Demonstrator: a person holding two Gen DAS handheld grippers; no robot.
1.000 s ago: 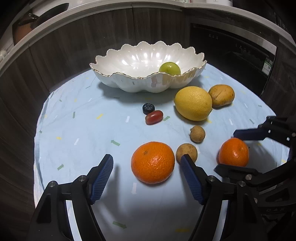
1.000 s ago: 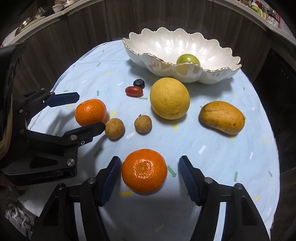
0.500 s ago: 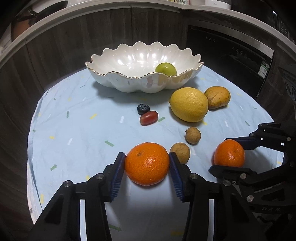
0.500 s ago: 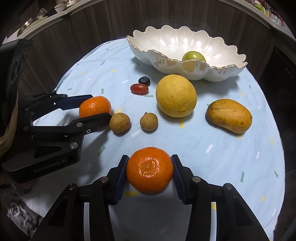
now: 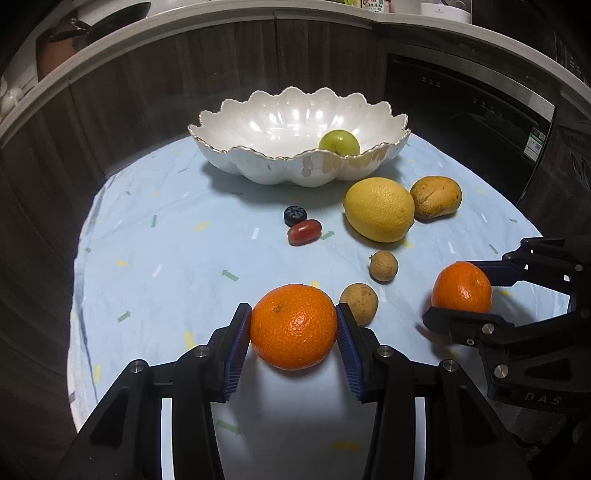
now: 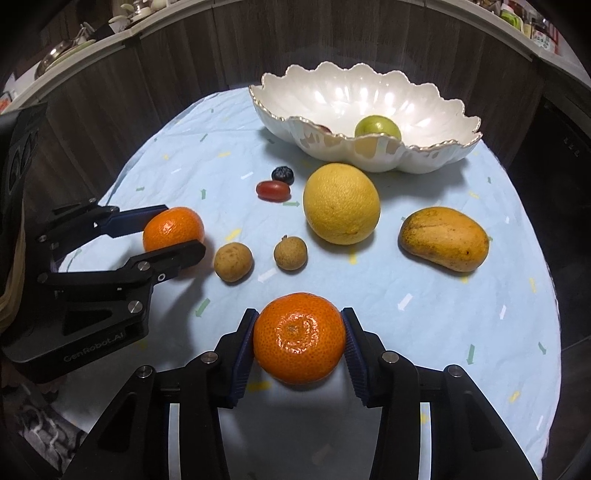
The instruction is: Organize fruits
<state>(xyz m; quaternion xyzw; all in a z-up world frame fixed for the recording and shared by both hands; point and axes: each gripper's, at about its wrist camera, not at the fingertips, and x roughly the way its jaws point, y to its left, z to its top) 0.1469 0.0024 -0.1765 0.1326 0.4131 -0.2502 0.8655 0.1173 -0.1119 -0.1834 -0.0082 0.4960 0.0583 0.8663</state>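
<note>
Left wrist view shows the left tongs point(image 5: 293, 332) closed on a round orange mandarin point(image 5: 293, 326); the right tongs point(image 6: 299, 347) likewise pinch a second orange mandarin point(image 6: 299, 341). Both seemingly rest on the pale blue tablecloth point(image 5: 166, 258), well short of the scalloped white bowl point(image 5: 258, 162) ahead; smooth peel could slip during lifting.

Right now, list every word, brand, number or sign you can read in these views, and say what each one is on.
"GenRobot.AI": on the body of the left gripper, seen from the right wrist.
"DAS": on the body of the right gripper, seen from the left wrist; any further letters are hidden.
Green sticker on the dark appliance: too small to read.
Bottle labels on the counter: blurred, unreadable.
</note>
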